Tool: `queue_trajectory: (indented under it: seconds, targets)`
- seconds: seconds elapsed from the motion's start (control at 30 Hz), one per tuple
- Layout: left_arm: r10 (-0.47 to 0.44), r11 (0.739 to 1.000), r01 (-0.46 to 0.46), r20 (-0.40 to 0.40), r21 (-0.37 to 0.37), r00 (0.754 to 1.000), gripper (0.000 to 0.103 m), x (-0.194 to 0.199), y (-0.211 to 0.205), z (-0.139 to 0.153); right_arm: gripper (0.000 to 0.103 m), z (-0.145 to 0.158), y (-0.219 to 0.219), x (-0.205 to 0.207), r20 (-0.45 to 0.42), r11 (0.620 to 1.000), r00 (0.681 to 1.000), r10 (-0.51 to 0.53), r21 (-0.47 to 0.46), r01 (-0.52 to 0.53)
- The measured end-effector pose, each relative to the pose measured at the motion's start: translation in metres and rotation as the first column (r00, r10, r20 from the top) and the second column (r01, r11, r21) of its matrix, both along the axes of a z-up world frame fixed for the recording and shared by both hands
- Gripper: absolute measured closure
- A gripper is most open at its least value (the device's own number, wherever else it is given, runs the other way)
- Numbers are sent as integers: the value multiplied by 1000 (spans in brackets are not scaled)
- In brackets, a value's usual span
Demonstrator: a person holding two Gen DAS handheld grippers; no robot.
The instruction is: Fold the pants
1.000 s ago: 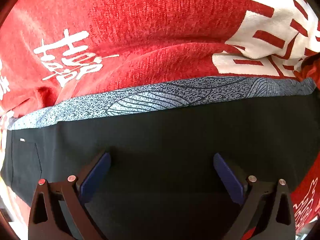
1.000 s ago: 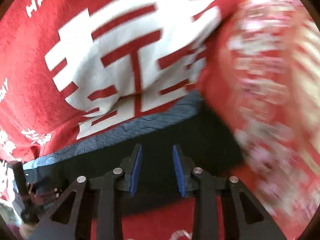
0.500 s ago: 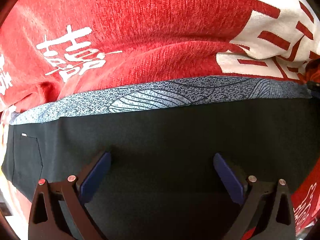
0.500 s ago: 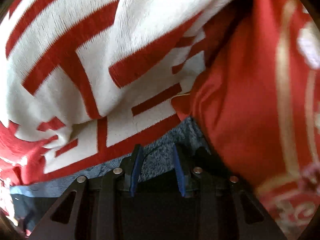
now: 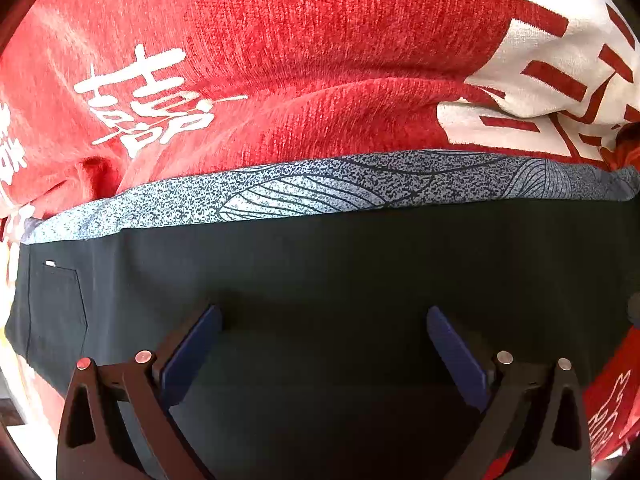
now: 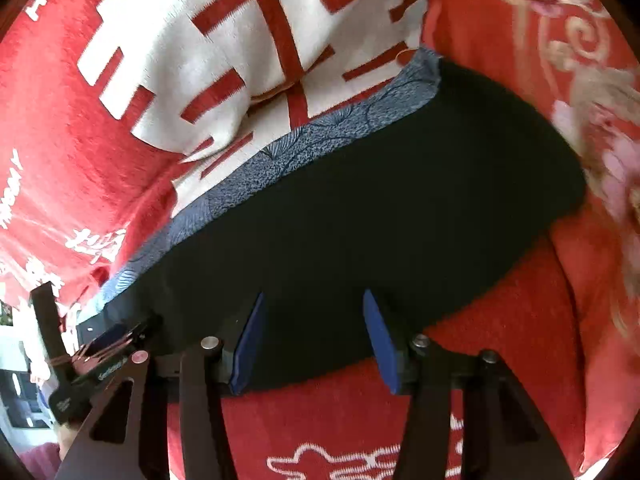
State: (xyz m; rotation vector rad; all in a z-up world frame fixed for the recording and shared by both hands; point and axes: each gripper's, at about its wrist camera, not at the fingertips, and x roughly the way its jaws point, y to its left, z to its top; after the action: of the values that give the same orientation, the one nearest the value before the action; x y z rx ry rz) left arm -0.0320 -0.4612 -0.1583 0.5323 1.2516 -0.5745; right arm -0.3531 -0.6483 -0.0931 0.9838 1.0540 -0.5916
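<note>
Black pants (image 5: 340, 264) lie folded flat on a red blanket, with a grey-blue patterned strip (image 5: 320, 192) showing along their far edge. A small pocket seam sits at their left end. My left gripper (image 5: 323, 312) hangs wide open just above the black cloth, with nothing between its fingers. In the right wrist view the pants (image 6: 380, 200) run diagonally, the patterned strip (image 6: 304, 148) on their upper left side. My right gripper (image 6: 313, 300) is over the pants' near edge. Its jaws are opening, and the pads press on nothing. The left gripper (image 6: 100, 348) shows at that view's lower left.
The red blanket (image 5: 320, 40) with white characters covers the surface all round the pants and bulges in soft folds behind them. A red cloth with gold and pink embroidery (image 6: 580, 80) lies to the right. A bright floor or furniture edge (image 6: 16, 380) shows far left.
The right gripper has drawn back from the pants' far right corner to their near edge, and its jaws have widened. The left gripper has kept still and open.
</note>
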Motion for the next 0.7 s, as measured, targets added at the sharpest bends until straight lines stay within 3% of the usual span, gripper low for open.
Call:
queue_trajectory:
  seconds: [0.17, 0.37, 0.7]
  targets:
    - [22, 1000, -22, -13, 23, 1000, 0, 4, -1, -1, 49, 7, 8, -13, 7, 999, 1000, -14, 42, 14]
    - [29, 999, -29, -6, 35, 1000, 0, 1, -3, 0, 49, -8, 15, -17, 16, 992, 999, -43, 116, 41]
    - [26, 997, -26, 3, 66, 1000, 0, -4, -7, 6, 49, -4, 10, -42, 25, 985, 994, -105, 137, 101]
